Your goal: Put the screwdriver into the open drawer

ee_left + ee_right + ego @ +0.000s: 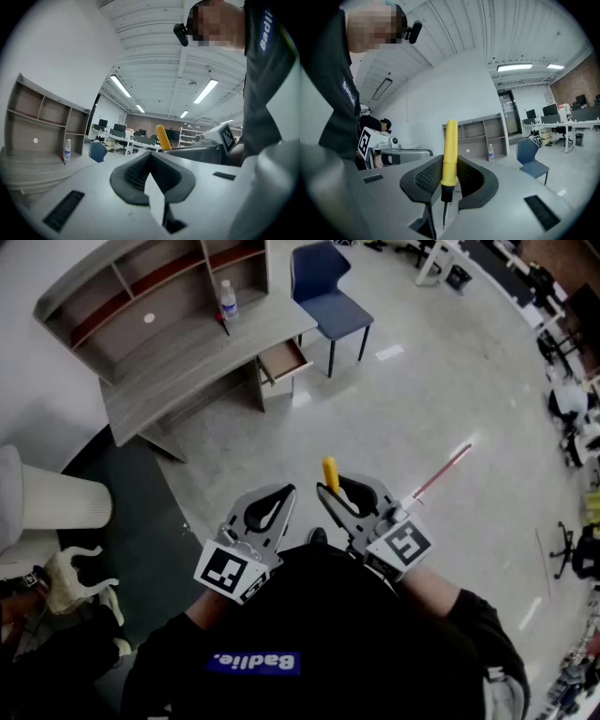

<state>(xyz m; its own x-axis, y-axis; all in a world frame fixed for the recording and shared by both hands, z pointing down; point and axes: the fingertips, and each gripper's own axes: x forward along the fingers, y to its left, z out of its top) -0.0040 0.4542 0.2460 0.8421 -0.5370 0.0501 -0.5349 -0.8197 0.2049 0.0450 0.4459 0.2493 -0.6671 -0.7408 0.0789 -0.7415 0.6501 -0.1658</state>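
Right gripper view | right gripper (pixel 451 180) pinches screwdriver (pixel 450 150) upright | left gripper (pixel 151 171) closed, empty | risk: handle could pivot loose, well away from drawer (pixel 284 359)

Holds left gripper (pixel 286 493), closed and empty, and right gripper (pixel 332 489), pinching the screwdriver (pixel 450 152), level and side by side before the chest (pixel 319 620).

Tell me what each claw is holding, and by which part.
The right claw grips the screwdriver by its yellow handle; the left claw holds nothing.
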